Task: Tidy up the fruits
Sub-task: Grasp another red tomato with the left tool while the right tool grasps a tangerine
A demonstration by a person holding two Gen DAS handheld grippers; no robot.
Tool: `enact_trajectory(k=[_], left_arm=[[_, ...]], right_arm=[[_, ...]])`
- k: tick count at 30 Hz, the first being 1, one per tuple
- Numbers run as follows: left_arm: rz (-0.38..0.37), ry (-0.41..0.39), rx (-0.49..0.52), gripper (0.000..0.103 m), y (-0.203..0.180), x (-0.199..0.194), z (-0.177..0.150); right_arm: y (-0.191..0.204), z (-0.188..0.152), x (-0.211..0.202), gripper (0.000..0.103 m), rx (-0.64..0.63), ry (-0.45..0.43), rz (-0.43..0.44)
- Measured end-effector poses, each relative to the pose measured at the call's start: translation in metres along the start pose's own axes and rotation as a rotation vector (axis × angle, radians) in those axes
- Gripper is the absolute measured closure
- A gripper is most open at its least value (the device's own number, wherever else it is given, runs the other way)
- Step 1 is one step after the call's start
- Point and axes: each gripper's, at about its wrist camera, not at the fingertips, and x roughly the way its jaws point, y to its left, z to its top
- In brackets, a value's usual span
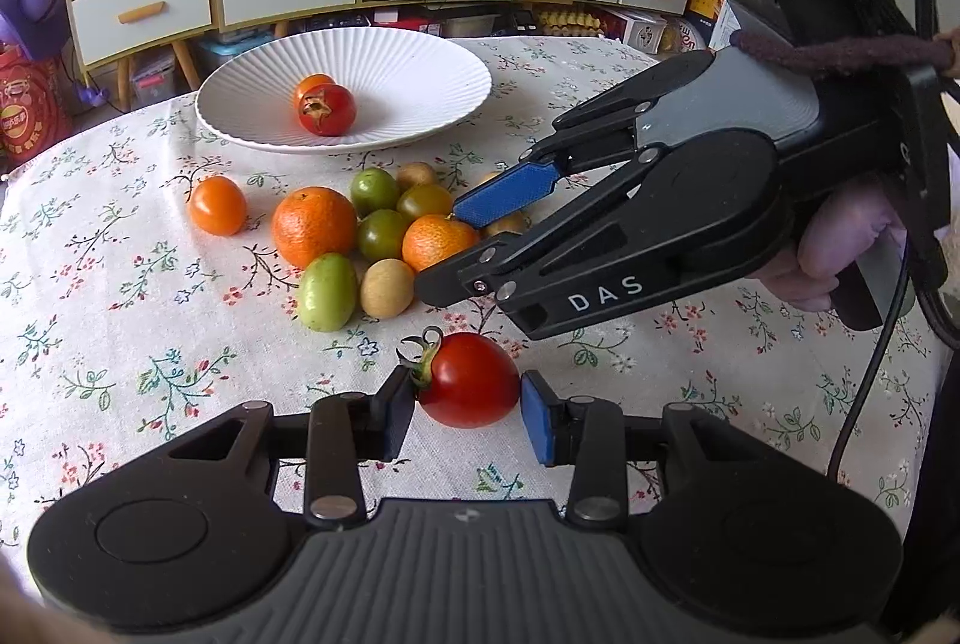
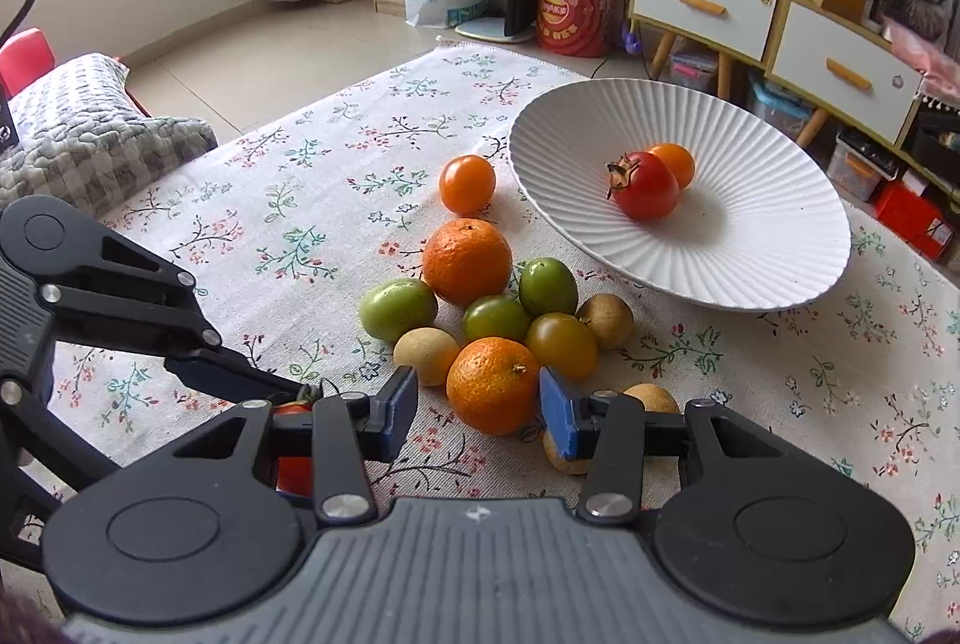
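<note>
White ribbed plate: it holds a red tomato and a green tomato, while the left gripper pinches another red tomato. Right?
Not quite. In the right wrist view, the white ribbed plate holds a red tomato and an orange tomato, not green. The left gripper does pinch another red tomato.

The desk is covered by a matt floral cloth (image 1: 120, 284); the ribbed white plate (image 1: 420, 62) is finished smooth; the red tomato (image 1: 468, 380) is glossy; the orange (image 2: 492, 383) is dimpled.

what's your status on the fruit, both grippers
Left gripper shut on red tomato. Right gripper around small orange, pads not clearly pressing. Plate holds two fruits. Path unobstructed.
</note>
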Motion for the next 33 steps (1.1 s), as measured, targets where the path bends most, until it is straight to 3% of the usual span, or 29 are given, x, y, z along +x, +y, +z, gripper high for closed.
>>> enact_trajectory(k=[6,21,33], left_arm=[[0.006,-0.001,-0.008,0.072,0.001,-0.002,0.002],[0.024,-0.025,-0.016,0.072,0.003,-0.008,0.011],[0.074,-0.096,-0.061,0.072,0.013,-0.008,0.042]], right_arm=[[0.001,0.000,0.005,0.070,0.000,0.021,-0.026],[-0.007,0.005,-0.014,0.071,0.032,-0.025,0.013],[-0.027,0.019,-0.024,0.071,0.116,-0.097,-0.034]])
